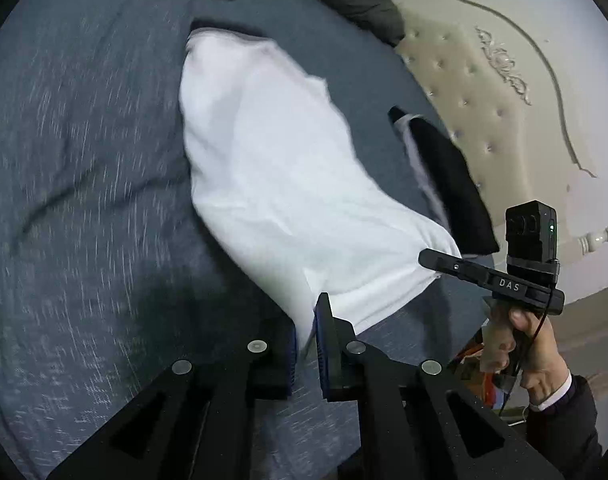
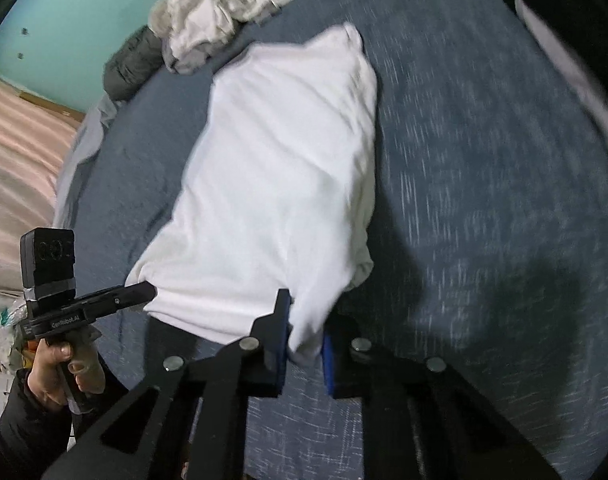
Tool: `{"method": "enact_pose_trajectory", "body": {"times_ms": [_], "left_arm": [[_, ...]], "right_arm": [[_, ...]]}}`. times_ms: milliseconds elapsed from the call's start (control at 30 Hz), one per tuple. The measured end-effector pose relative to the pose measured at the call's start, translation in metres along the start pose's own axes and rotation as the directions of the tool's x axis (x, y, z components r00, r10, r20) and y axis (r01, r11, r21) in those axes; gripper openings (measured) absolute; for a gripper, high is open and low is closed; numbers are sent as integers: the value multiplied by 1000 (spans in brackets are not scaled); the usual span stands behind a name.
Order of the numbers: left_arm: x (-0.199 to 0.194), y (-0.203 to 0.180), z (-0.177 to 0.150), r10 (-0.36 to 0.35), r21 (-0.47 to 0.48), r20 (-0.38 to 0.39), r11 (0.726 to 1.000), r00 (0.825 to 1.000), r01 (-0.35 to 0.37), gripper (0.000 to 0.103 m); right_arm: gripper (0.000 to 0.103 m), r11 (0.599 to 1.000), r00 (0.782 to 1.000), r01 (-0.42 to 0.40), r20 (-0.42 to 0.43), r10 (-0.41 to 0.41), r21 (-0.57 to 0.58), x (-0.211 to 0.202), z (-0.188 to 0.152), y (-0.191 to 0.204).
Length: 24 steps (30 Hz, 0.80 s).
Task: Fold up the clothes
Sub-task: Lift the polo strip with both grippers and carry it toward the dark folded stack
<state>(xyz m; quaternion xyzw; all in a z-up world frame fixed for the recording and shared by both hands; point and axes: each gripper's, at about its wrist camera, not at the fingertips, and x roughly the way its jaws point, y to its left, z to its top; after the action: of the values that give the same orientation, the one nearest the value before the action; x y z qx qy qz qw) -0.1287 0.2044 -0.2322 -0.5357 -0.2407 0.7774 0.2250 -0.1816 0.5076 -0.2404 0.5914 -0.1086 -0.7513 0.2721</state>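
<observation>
A white garment [image 1: 272, 168] lies lengthwise on the blue bedcover [image 1: 84, 160], its near end lifted off the bed. My left gripper [image 1: 306, 320] is shut on the near left corner, with white cloth pinched between the blue pads. In the right wrist view the same garment [image 2: 280, 168] runs away from me, and my right gripper [image 2: 306, 320] is shut on its near right corner. Each gripper shows in the other's view: the right one [image 1: 436, 262] and the left one [image 2: 148, 290], each with its tip at the cloth's hem and a hand on its handle.
A crumpled pile of light clothes [image 2: 224, 12] lies at the far end of the bed beside a dark grey bundle [image 2: 132, 64]. A folded black garment [image 1: 452, 184] rests by the tufted cream headboard [image 1: 504, 80]. The bed's edge runs along the left [image 2: 76, 152].
</observation>
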Motion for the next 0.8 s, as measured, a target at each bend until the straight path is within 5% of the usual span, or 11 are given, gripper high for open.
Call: {"method": "enact_pose_trajectory", "body": {"times_ms": [800], "left_arm": [[-76, -164, 147, -7, 204, 157, 979, 988, -25, 8]], "right_arm": [[11, 992, 956, 68, 291, -35, -103, -176, 132, 57]]}}
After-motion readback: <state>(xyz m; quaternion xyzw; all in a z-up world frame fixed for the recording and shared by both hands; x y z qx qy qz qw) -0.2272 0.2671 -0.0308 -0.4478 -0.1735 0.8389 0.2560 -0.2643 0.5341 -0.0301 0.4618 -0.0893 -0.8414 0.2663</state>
